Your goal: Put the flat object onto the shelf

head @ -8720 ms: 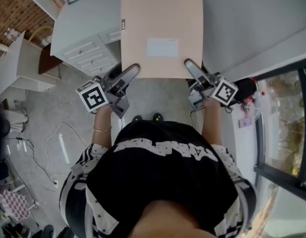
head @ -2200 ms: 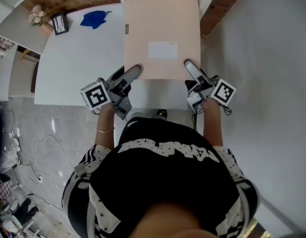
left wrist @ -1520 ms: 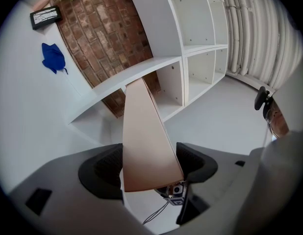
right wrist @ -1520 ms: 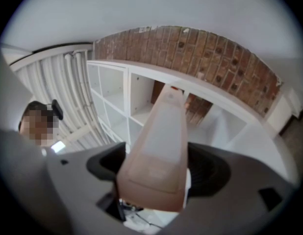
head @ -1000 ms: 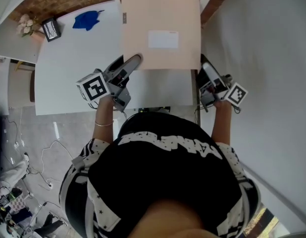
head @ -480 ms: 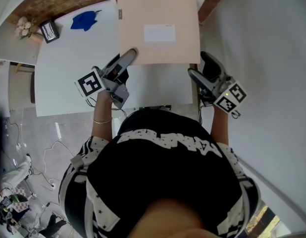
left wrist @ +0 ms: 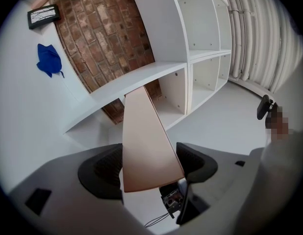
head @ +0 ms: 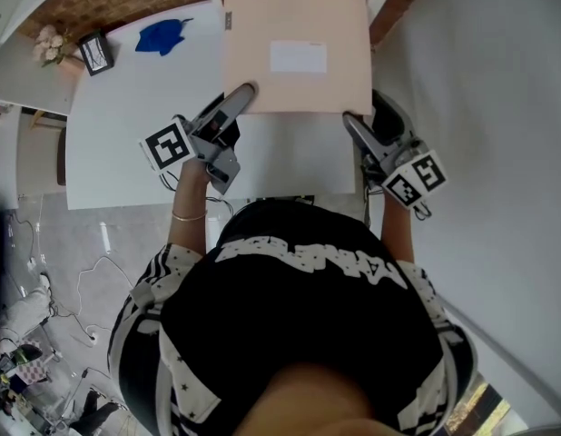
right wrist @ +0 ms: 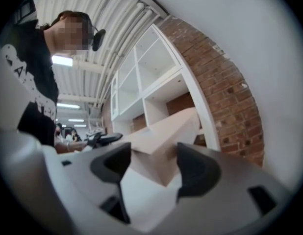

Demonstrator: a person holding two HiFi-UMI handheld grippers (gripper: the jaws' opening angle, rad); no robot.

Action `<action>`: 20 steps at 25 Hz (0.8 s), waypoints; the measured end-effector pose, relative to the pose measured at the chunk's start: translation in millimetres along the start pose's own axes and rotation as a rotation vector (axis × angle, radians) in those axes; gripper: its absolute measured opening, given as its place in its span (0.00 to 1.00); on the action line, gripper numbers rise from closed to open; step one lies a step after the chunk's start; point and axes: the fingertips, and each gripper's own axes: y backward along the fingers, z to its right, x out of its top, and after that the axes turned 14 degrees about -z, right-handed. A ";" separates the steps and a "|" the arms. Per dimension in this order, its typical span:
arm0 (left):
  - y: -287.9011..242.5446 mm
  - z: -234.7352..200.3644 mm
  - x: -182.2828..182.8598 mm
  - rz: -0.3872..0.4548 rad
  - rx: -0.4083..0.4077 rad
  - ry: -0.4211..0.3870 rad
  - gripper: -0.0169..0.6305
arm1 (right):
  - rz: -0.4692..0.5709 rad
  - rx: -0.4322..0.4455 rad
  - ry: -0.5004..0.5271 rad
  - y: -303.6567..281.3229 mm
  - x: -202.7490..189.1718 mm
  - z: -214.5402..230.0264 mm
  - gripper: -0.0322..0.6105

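The flat object [head: 297, 16] is a long beige box with a white label. It is held level over the white table, its far end reaching the white shelf unit [left wrist: 200, 43]. My left gripper [head: 242, 94] is shut on its near left corner, and in the left gripper view the box [left wrist: 141, 126] fills the gap between the jaws. My right gripper [head: 355, 121] is at the near right corner. Its jaws have just been closing with that corner [right wrist: 166, 131] between them, and both pads now touch it.
The white table [head: 135, 125] carries a blue cloth [head: 167, 36], a small framed picture [head: 96, 53] and flowers [head: 52, 40] at its far left. A brick wall [left wrist: 102, 38] stands behind the shelf unit. Cables lie on the floor [head: 44, 271] at left.
The right gripper was off beside the box's right edge, jaws wide. It has rolled, come to the near right corner and closed on it. The left gripper kept its grip.
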 end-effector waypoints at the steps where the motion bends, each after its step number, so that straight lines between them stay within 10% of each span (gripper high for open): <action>1: -0.3 1.1 1.1 0.008 -0.006 0.003 0.57 | 0.004 -0.005 -0.001 0.3 1.5 -0.1 0.54; 20: 7.3 5.8 16.2 0.071 0.112 -0.219 0.61 | 0.052 -0.052 -0.008 -0.5 20.7 3.4 0.51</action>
